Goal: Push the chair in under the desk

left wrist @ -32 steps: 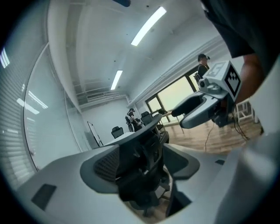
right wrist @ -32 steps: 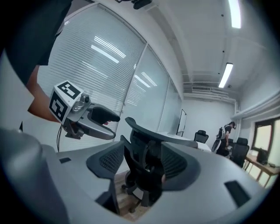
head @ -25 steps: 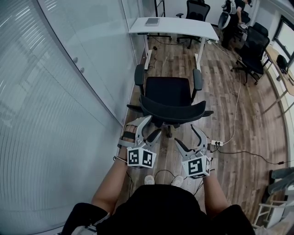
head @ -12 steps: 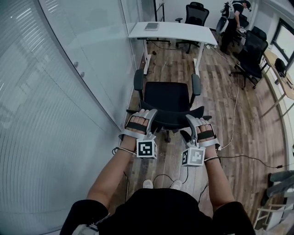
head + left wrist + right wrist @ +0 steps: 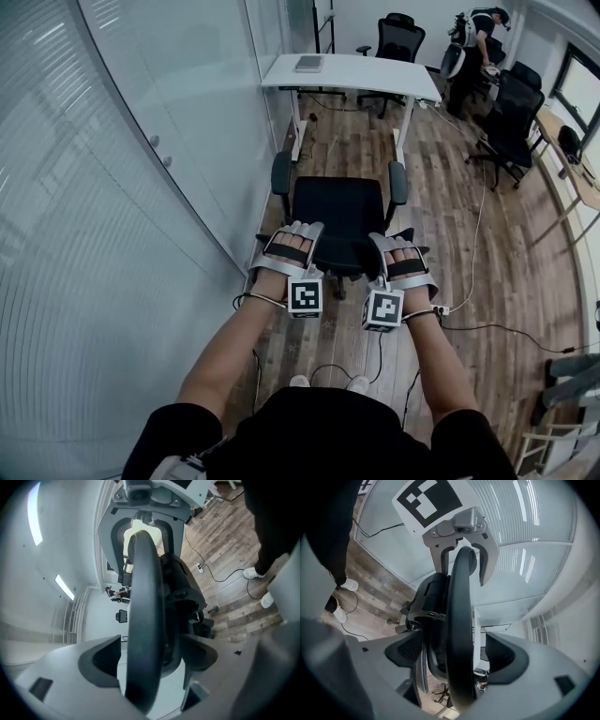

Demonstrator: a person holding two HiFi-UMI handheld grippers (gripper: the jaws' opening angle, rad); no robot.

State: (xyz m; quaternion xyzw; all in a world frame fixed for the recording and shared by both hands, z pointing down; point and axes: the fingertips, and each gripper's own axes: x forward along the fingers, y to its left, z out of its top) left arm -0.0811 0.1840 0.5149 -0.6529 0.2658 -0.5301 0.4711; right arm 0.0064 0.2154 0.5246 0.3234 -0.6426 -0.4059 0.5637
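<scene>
The black office chair [image 5: 339,208] stands on the wood floor with its back to me, facing the white desk [image 5: 361,73], which is a short way beyond it. My left gripper [image 5: 298,231] and right gripper [image 5: 386,240] sit over the top of the backrest, left and right. In the left gripper view the backrest rim [image 5: 143,620] runs between the jaws of the left gripper [image 5: 150,660], which stand open. In the right gripper view the rim [image 5: 459,634] passes between the open jaws of the right gripper [image 5: 457,656], with a gap at the right pad.
A frosted glass wall [image 5: 112,187] runs along the left. A laptop [image 5: 308,63] lies on the desk. Cables and a power strip [image 5: 441,308] lie on the floor at right. More black chairs [image 5: 511,117] and a person [image 5: 473,42] are at the back right.
Both grippers have moved forward from near my body to the top of the chair's backrest and now straddle its rim. The chair's distance to the desk looks much the same.
</scene>
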